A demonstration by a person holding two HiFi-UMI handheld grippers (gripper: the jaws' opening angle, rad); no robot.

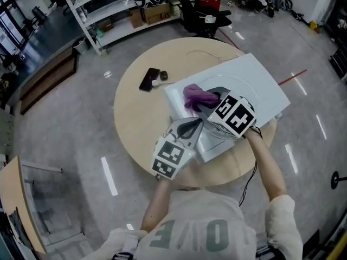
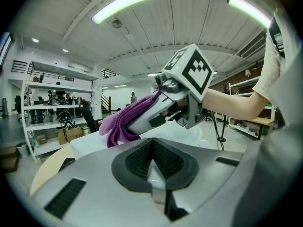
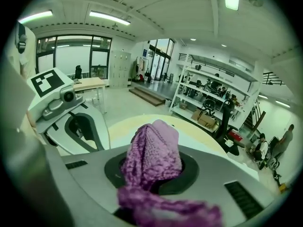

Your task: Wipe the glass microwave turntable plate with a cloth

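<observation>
The glass turntable plate [image 1: 239, 85] lies on a white board [image 1: 267, 76] on the round table [image 1: 138, 123]. My left gripper [image 1: 191, 127] reaches in from the near side, and its jaws look shut on the plate's near rim, with a pale sliver of glass between the pads [image 2: 152, 167]. My right gripper [image 1: 209, 105] is shut on a purple cloth [image 1: 196, 96] and holds it over the plate's left part. In the right gripper view the cloth [image 3: 154, 157] bulges out of the jaws, with the left gripper [image 3: 81, 126] off to the left. The left gripper view has the cloth [image 2: 121, 124] hanging from the right gripper [image 2: 158, 115].
A black phone [image 1: 149, 79] and a small dark object [image 1: 163, 76] lie on the table's far left. A thin cable [image 1: 250, 172] drops off the near right edge. Shelves [image 1: 122, 7] and an office chair [image 1: 201, 14] stand beyond the table.
</observation>
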